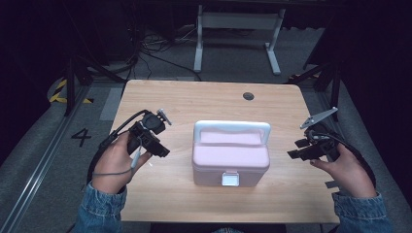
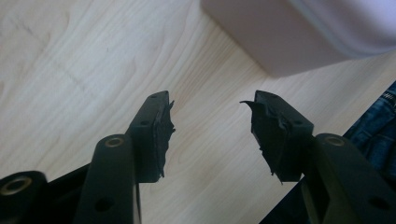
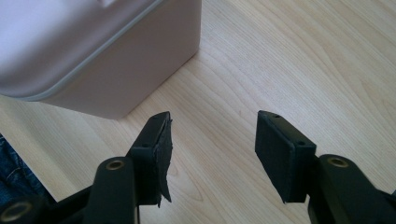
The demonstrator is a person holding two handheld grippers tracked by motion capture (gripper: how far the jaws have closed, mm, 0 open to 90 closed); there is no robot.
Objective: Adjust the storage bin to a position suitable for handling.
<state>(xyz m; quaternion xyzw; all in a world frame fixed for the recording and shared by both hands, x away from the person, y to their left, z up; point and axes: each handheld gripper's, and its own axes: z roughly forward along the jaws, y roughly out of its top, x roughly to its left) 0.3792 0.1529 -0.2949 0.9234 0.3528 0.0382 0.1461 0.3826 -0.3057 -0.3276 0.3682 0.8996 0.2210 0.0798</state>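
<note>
High view first: a pink box (image 1: 230, 158) with a white handle (image 1: 231, 127) folded over its lid and a white latch (image 1: 230, 178) on its near face sits in the middle of the tabletop (image 1: 194, 99). I hold my left gripper (image 1: 163, 151) to the left of the box and my right gripper (image 1: 293, 149) to its right, both near it but apart from it, each pointing inward toward the box. Denim sleeves (image 1: 104, 208) cover both my wrists.

Left gripper view: my fingers (image 2: 156, 126) are spread wide with nothing between them, bare wood showing through the gap. A lower corner of the box (image 2: 285, 42) lies ahead and to the upper right, not touching the fingers.

Right gripper view: my fingers (image 3: 280, 149) are also spread, nothing pinched, hovering over the tabletop (image 3: 299, 60). The box (image 3: 116, 70) stands ahead at the upper left, clear of the fingertips.
</note>
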